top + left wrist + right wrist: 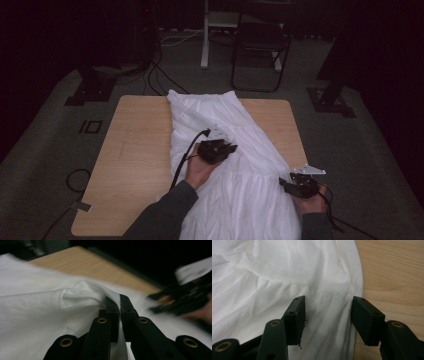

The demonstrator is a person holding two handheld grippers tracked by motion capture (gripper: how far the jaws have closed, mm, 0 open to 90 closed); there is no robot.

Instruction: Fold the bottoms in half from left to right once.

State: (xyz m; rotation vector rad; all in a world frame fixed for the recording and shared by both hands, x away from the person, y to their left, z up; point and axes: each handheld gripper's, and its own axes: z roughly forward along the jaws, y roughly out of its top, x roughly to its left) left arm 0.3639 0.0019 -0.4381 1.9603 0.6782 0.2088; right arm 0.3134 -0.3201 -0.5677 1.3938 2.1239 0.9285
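A white tiered garment lies lengthwise down the wooden table, its lower end hanging over the near edge. Over the garment's middle, my left gripper is shut on a raised fold of the cloth; in the left gripper view that white fold is pinched between the closed jaws of the left gripper. My right gripper sits at the garment's right edge, and it shows blurred in the left gripper view, right gripper. In the right gripper view the right gripper stands open over the garment's gathered seam, its pads apart from the cloth.
Bare wood lies just right of the garment's edge. Behind the table a dark folding chair and a white post stand on grey carpet. Black stand bases flank the far corners, and cables run on the floor.
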